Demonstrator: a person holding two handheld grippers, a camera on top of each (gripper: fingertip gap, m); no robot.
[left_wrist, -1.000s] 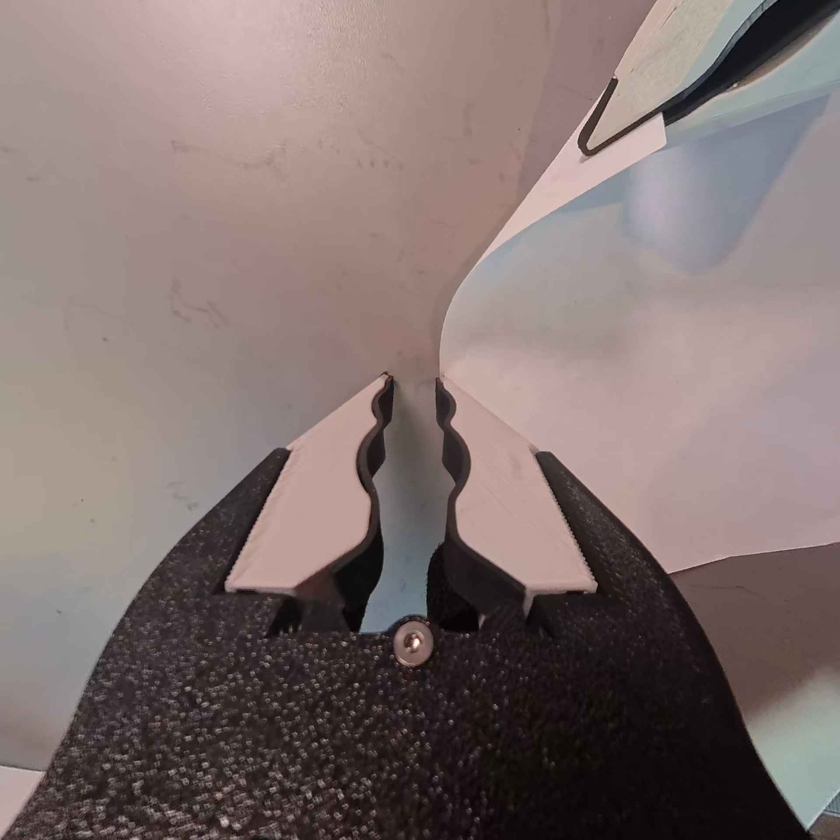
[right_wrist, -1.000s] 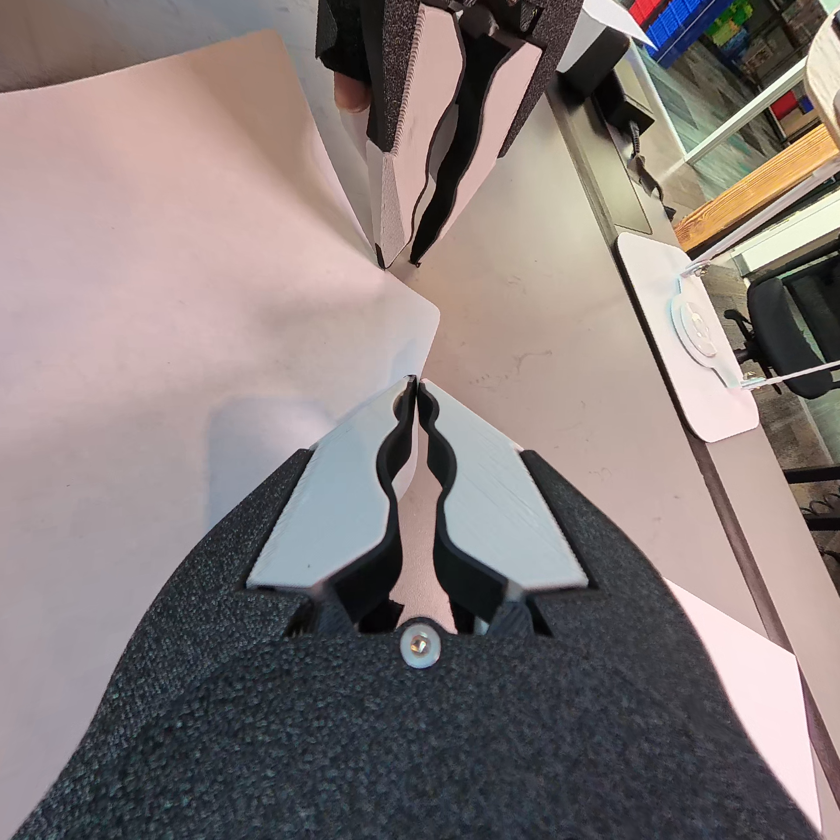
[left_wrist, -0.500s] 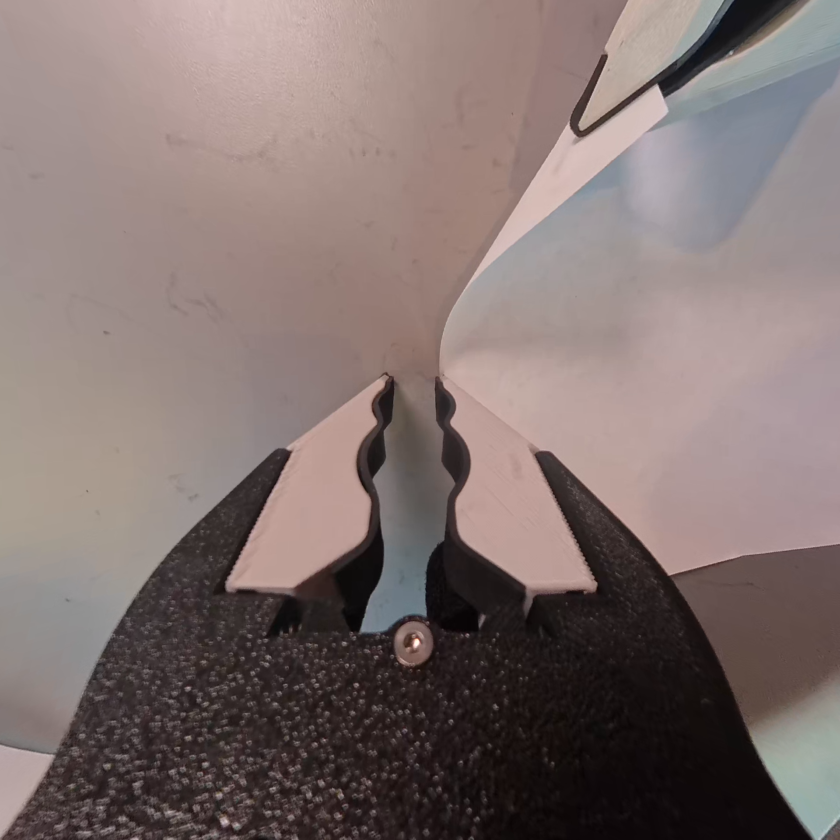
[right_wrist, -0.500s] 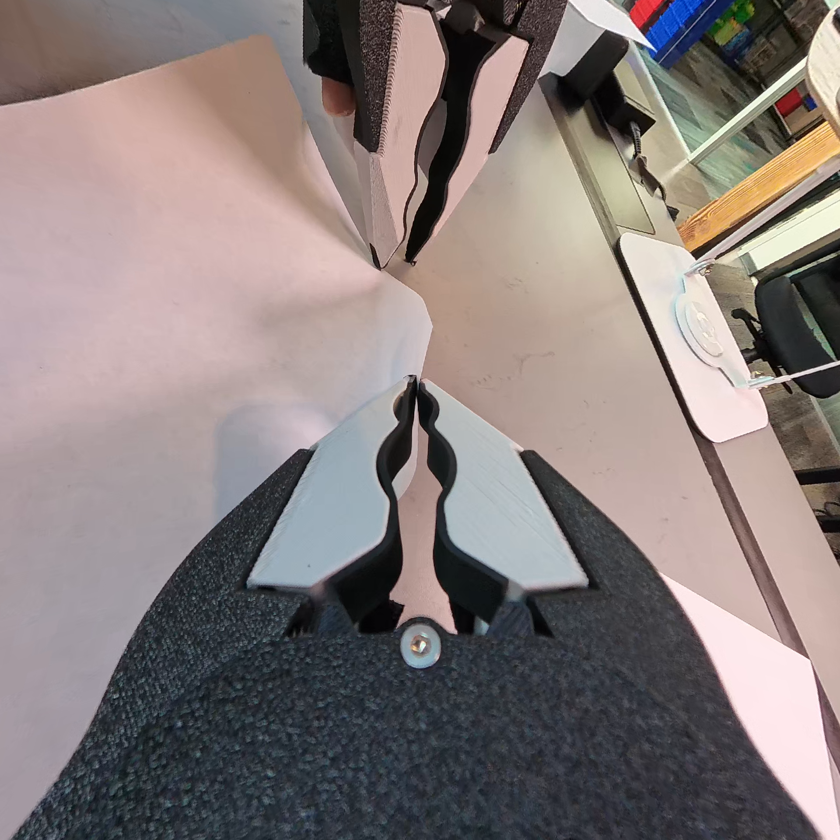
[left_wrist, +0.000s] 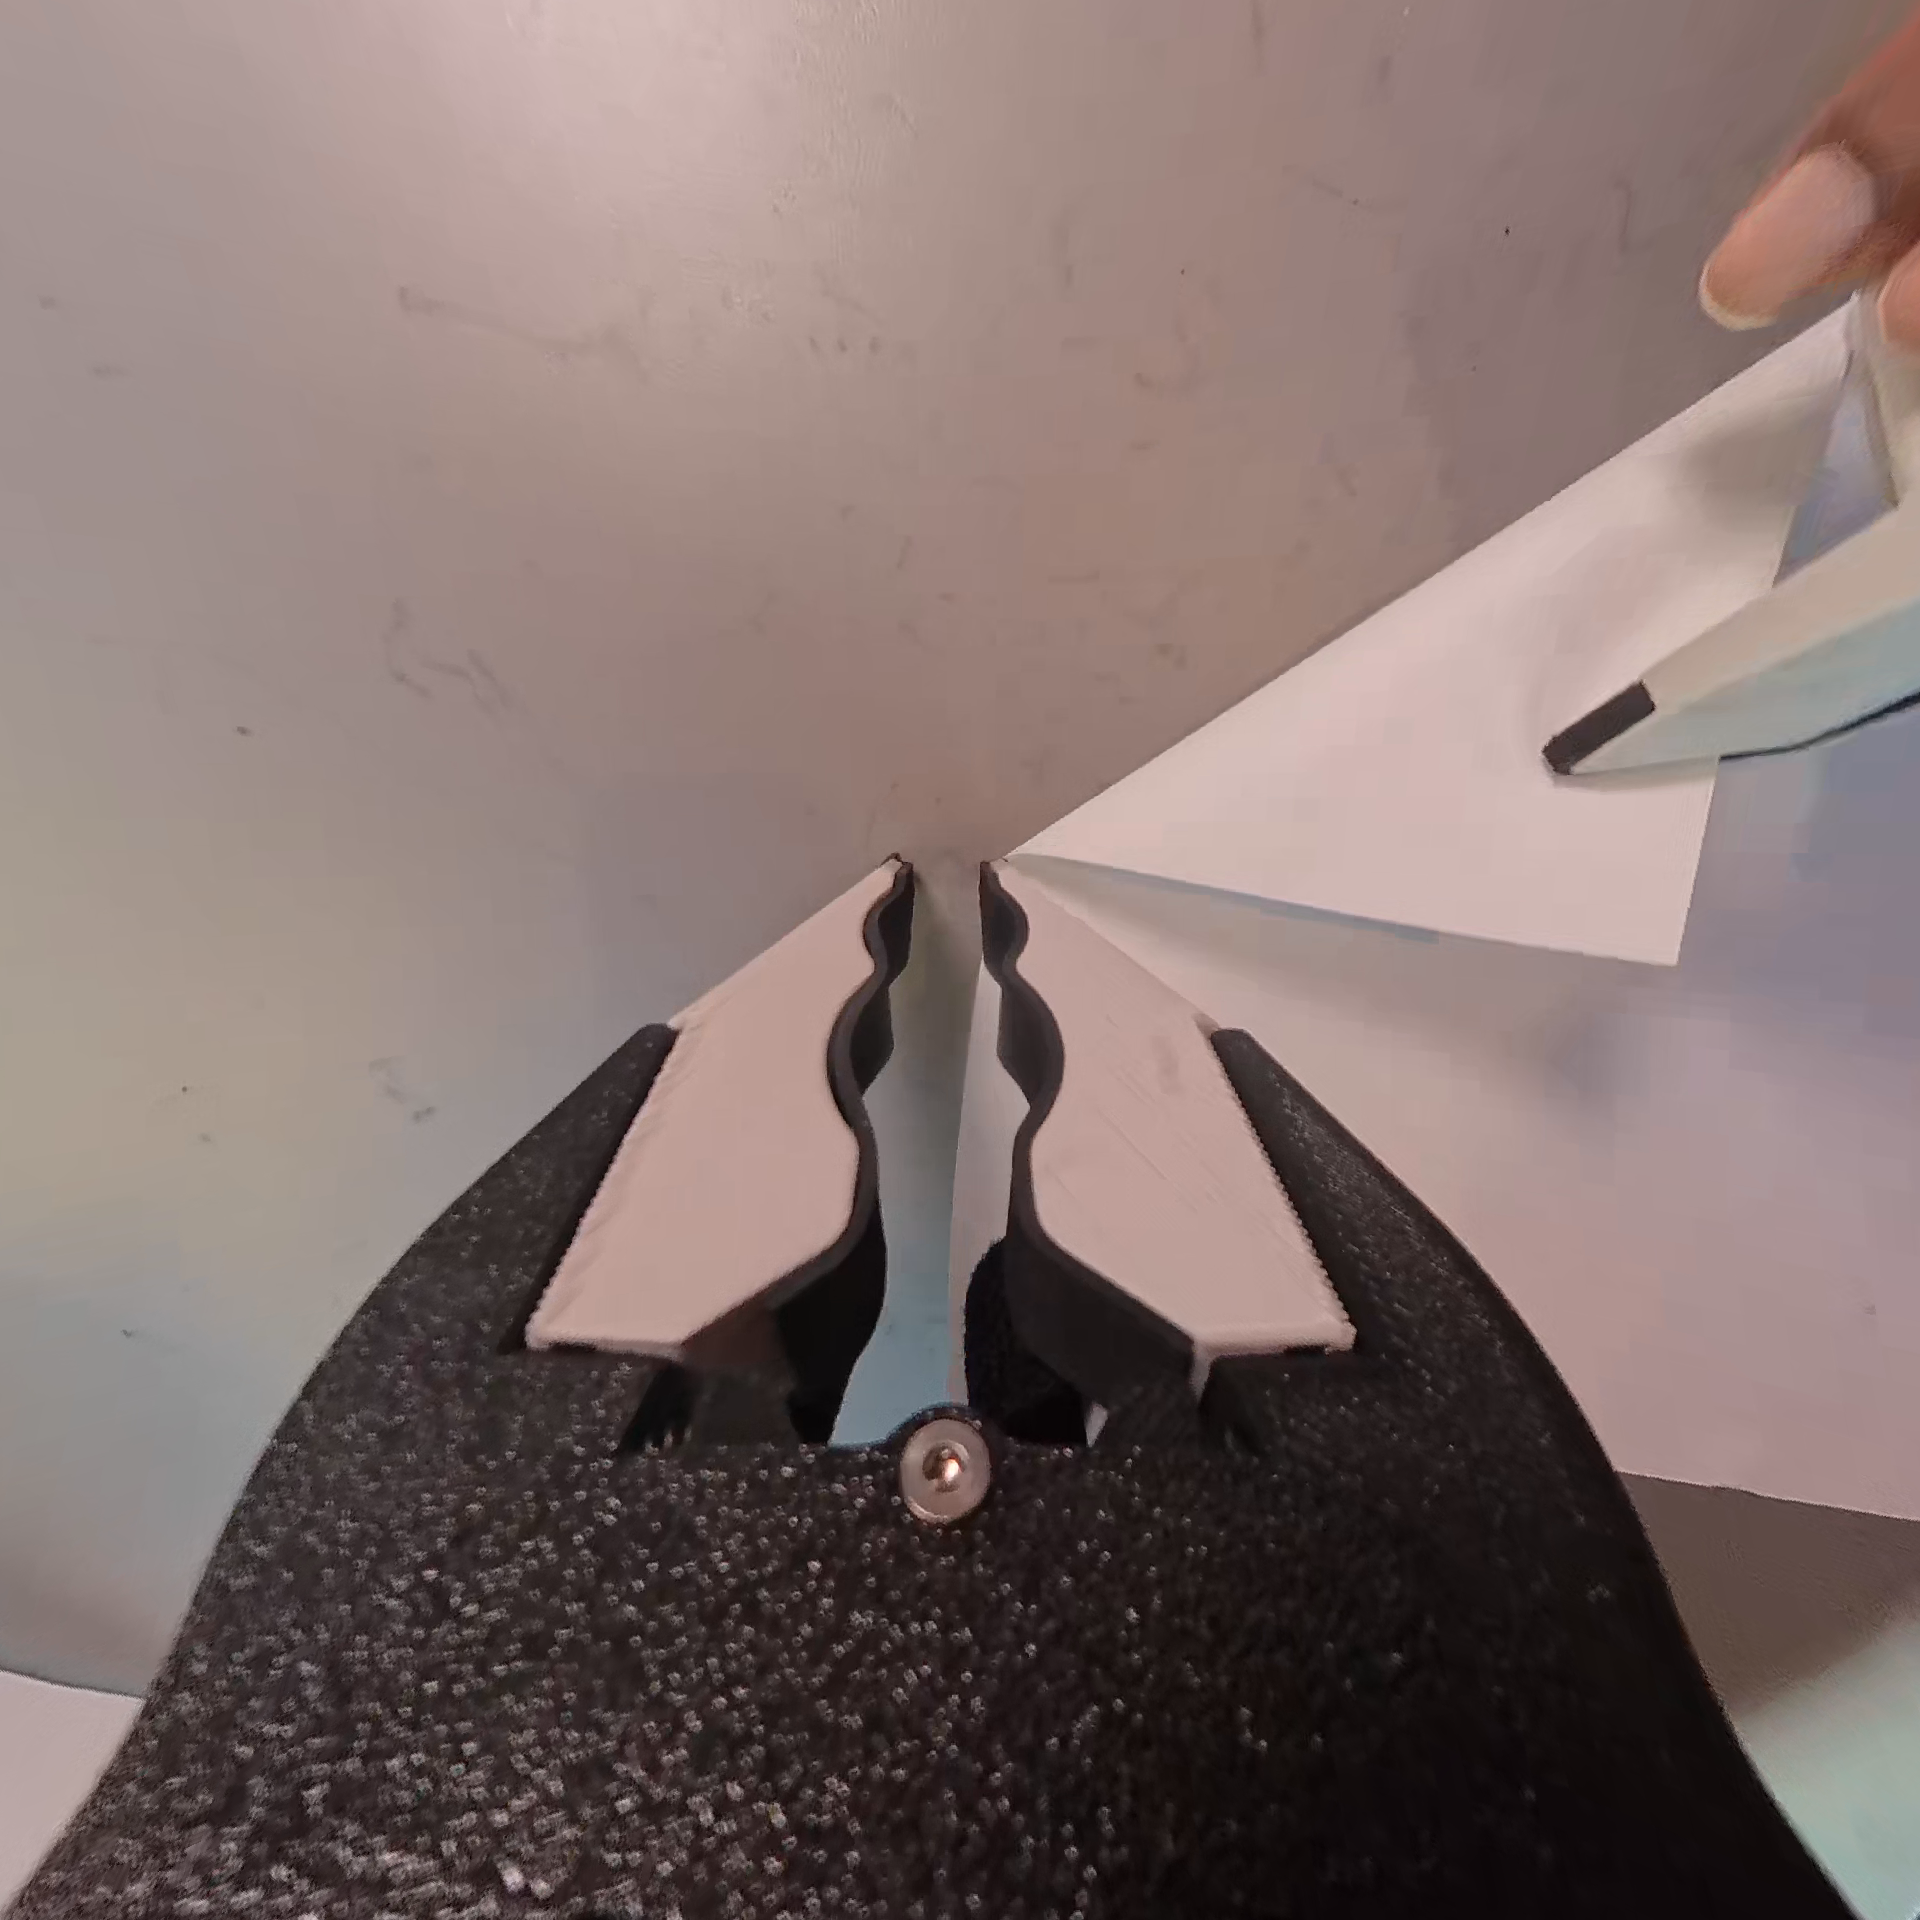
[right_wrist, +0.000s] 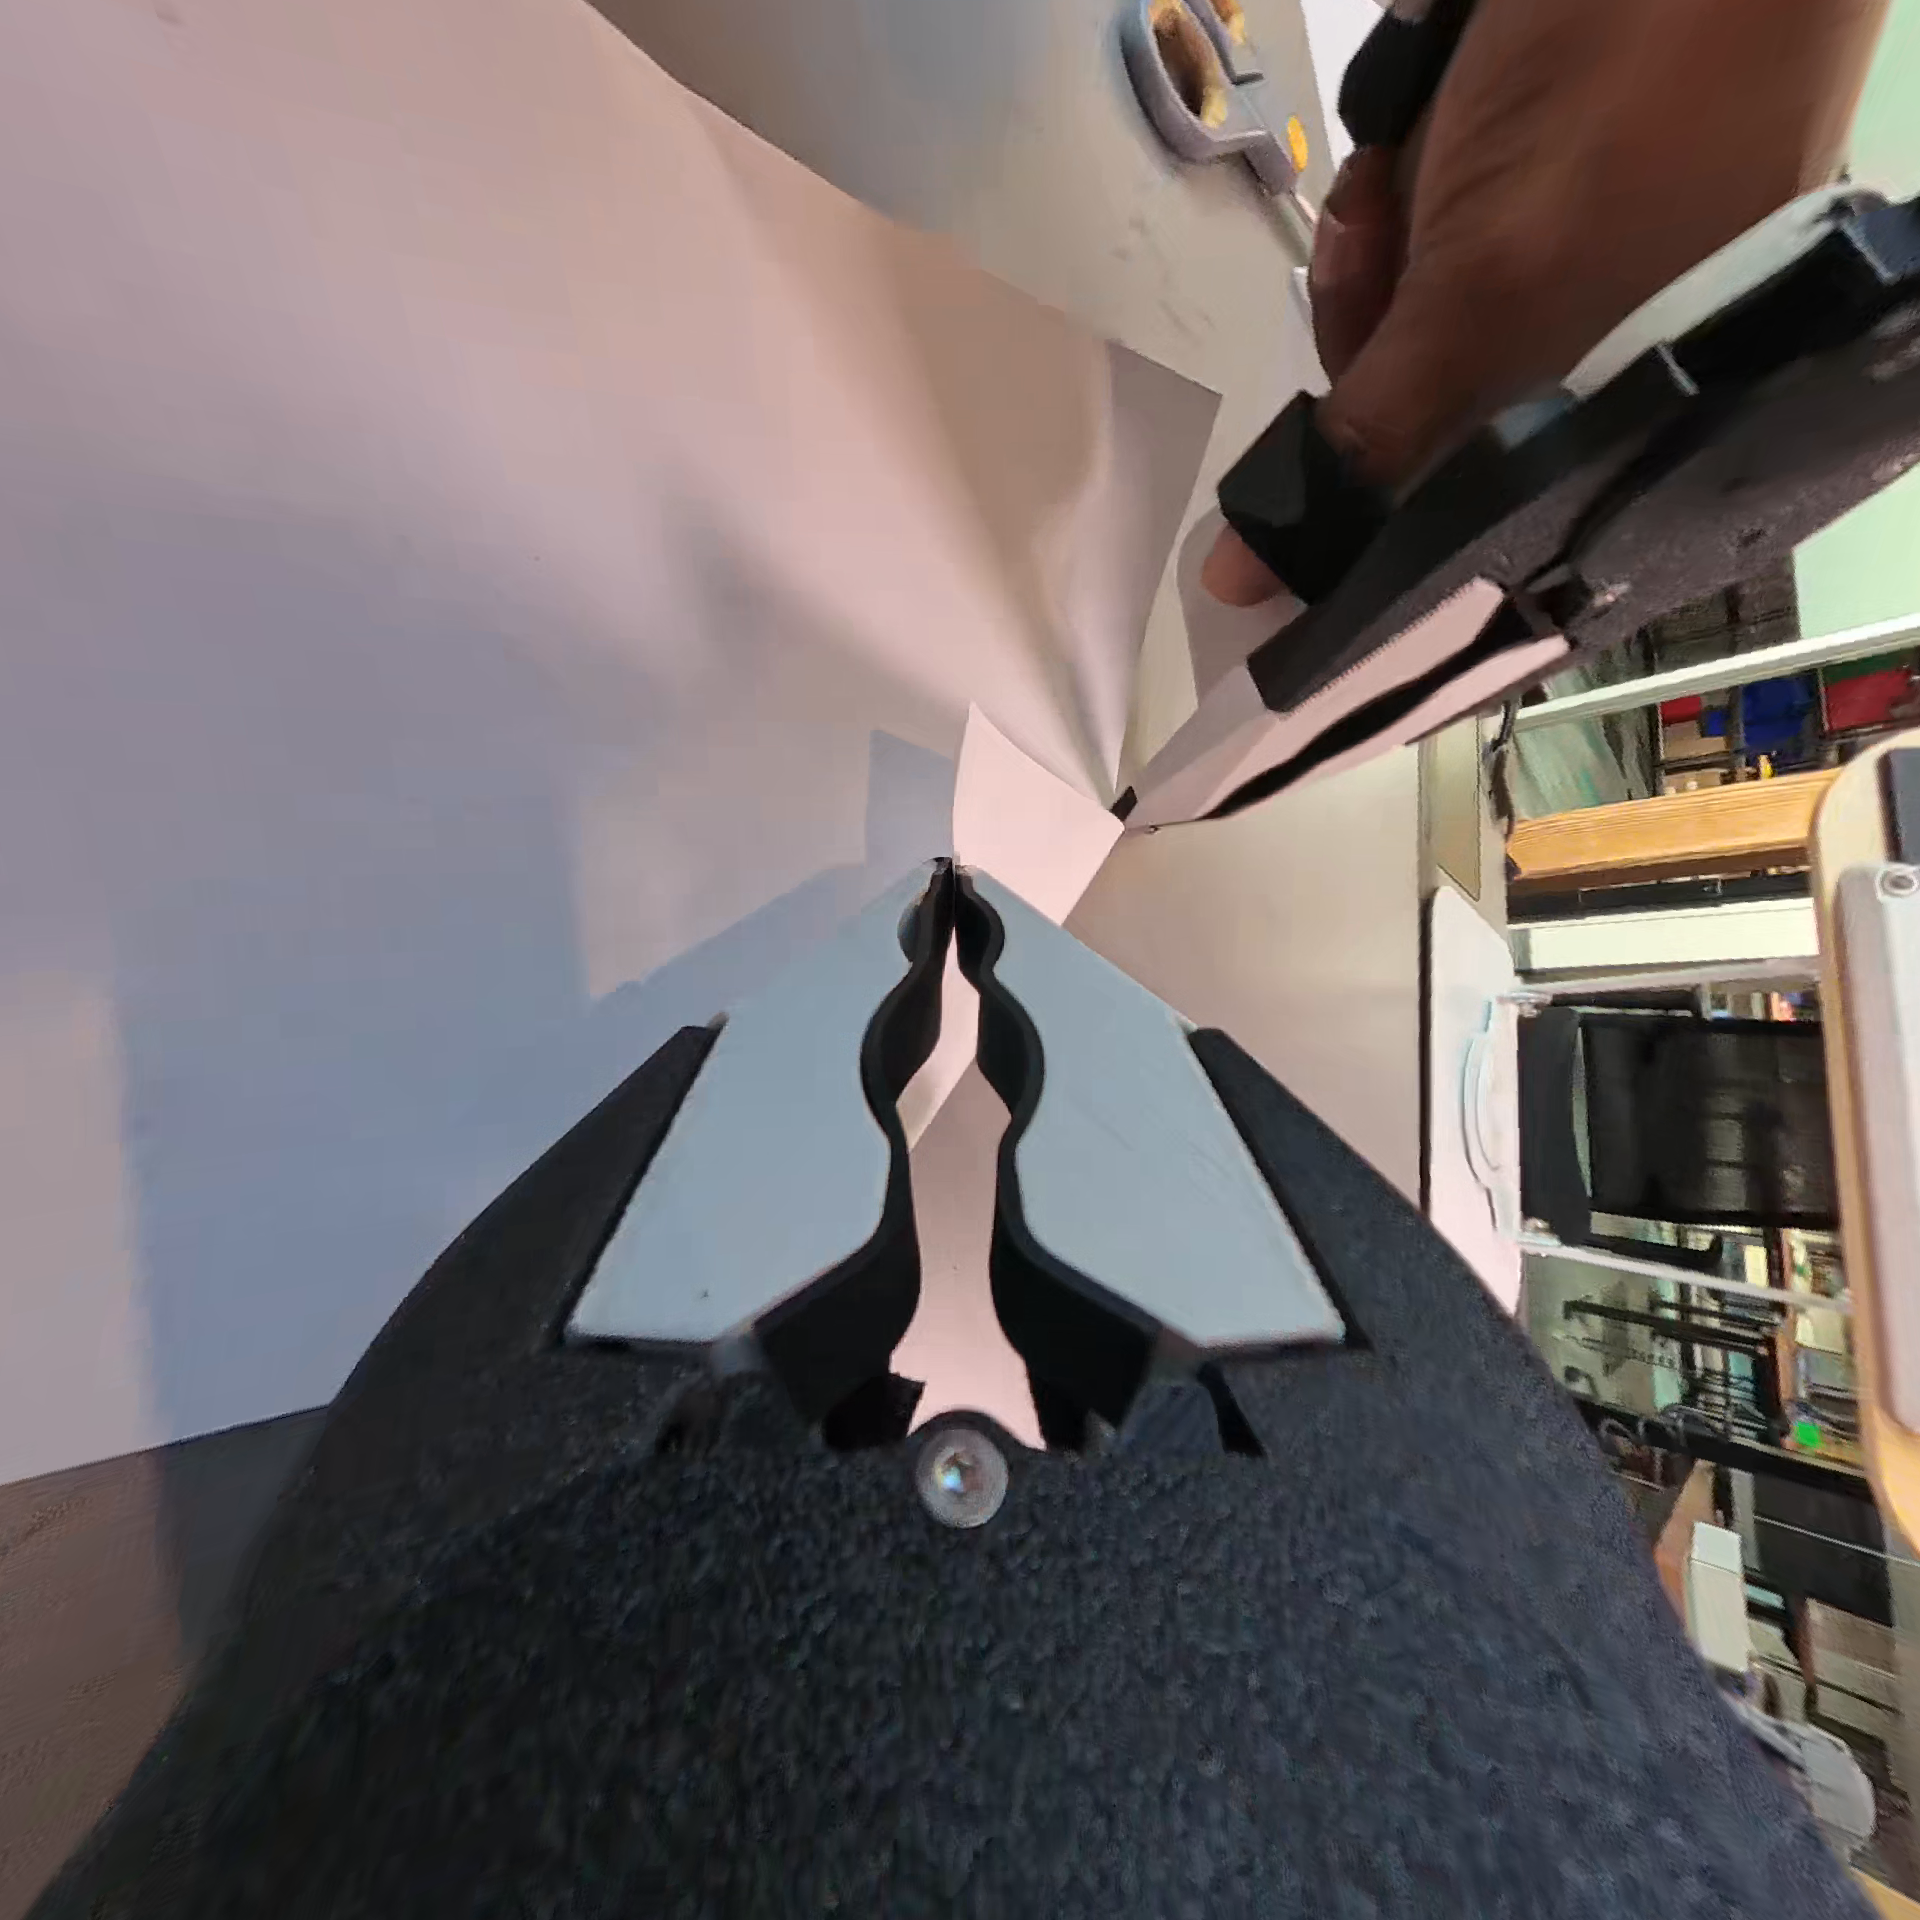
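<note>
Presently gripped: we are pinching a white sheet of paper (right_wrist: 520, 520) in the right gripper (right_wrist: 943, 868), whose tips are pressing together on a folded-over corner of the sheet.
Left gripper: we are resting the left gripper (left_wrist: 942, 868) at the sheet's edge. Its 2 fingers are standing a narrow gap apart and the edge is running between them, so we cannot tell whether it is actually clamping.
Sheet: it is lying on the grey table (left_wrist: 727, 416), with 1 corner lifting and bending over the rest of the sheet.
Doing it well: as we are judging it, the 2 tips need to be working level and gently, since creases are already fanning out through the sheet from the left tip.
Left wrist view only: it is showing the gap between the left fingers, the folded flap lying flat on the sheet, and a fingertip (left_wrist: 1787, 239) above the sheet.
Right wrist view only: it is showing the hand (right_wrist: 1507, 208) on the left gripper, the fanned creases, and a black chair (right_wrist: 1714, 1101) well beyond the sheet.
</note>
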